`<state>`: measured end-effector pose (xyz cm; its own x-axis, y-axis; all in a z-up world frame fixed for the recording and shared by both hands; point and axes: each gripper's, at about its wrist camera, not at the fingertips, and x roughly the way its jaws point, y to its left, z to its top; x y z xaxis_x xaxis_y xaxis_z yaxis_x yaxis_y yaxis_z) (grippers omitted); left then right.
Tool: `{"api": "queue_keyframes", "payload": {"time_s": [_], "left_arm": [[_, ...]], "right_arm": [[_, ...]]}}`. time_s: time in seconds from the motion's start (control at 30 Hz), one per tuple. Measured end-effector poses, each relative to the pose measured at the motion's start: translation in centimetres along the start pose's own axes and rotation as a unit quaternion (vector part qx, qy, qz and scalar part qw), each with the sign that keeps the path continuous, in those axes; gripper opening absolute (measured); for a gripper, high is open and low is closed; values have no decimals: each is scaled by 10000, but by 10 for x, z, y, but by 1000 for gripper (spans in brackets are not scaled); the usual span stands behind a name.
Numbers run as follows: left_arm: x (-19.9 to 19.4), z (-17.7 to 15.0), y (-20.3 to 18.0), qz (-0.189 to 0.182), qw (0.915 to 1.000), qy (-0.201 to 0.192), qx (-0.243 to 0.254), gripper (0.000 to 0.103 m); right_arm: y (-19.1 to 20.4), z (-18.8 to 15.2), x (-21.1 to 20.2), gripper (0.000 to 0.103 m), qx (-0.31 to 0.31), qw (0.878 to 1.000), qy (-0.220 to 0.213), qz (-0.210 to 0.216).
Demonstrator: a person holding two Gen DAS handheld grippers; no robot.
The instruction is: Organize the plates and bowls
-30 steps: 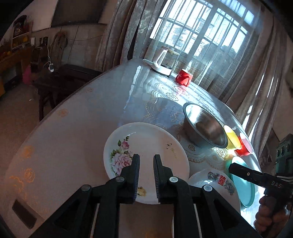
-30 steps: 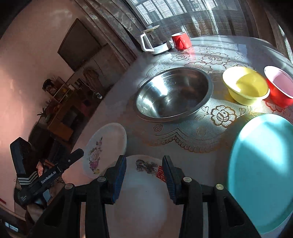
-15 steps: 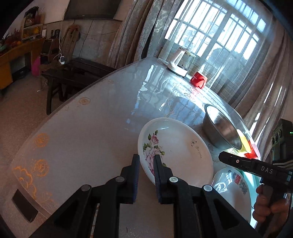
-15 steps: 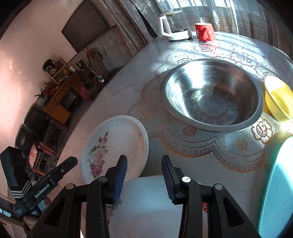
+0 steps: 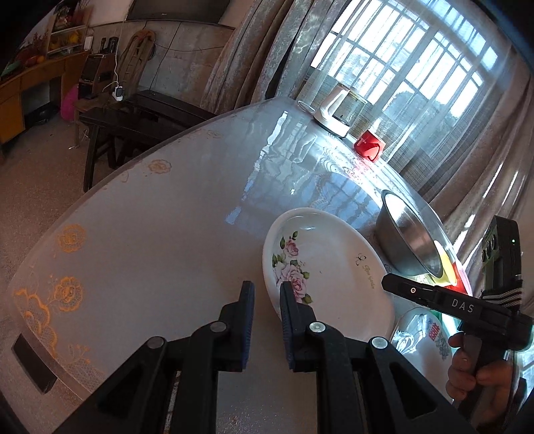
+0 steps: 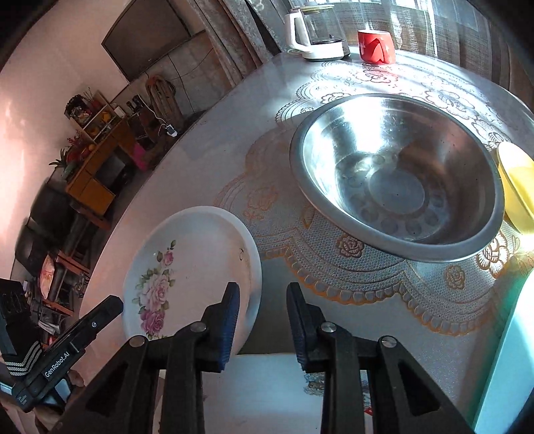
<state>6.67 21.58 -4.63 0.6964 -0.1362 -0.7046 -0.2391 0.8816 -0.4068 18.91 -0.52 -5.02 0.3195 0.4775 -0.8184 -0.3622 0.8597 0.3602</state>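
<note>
A white plate with pink roses lies on the table. My left gripper is at its near-left rim with jaws only narrowly apart. The rim's edge rests against the right pad and the left pad is clear of it. A white plate with a red character lies under my right gripper. Its jaws are closing in the air, with the rose plate's right rim and bare table seen between them and nothing pressed. A steel bowl stands beyond.
A yellow bowl and a red bowl stand to the right of the steel bowl. A teal plate lies at the right edge. A glass jug and a red mug stand at the far side. The table's near edge curves at the left.
My left gripper slid from over the rose plate's near rim to its left rim. My right gripper moved left and forward over the character plate toward the rose plate, and its jaws narrowed.
</note>
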Motion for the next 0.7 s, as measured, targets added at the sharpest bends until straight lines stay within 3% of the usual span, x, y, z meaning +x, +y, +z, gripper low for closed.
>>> {"api": "queue_keyframes", "payload": {"time_s": [0.2,0.37,0.7], "left_arm": [[3,0,-3,-148,9998,-28,121,16],[19,1,-6,-138,9996,100,231,16],[25,3,-12,51,9993,4,378,17]], "right_arm": [[10,4,5,24,-236,9997,79,-76],[18,5,22,18,-388,9985,396,-29],[15,7,18,16,-284,9995,123,0]]}}
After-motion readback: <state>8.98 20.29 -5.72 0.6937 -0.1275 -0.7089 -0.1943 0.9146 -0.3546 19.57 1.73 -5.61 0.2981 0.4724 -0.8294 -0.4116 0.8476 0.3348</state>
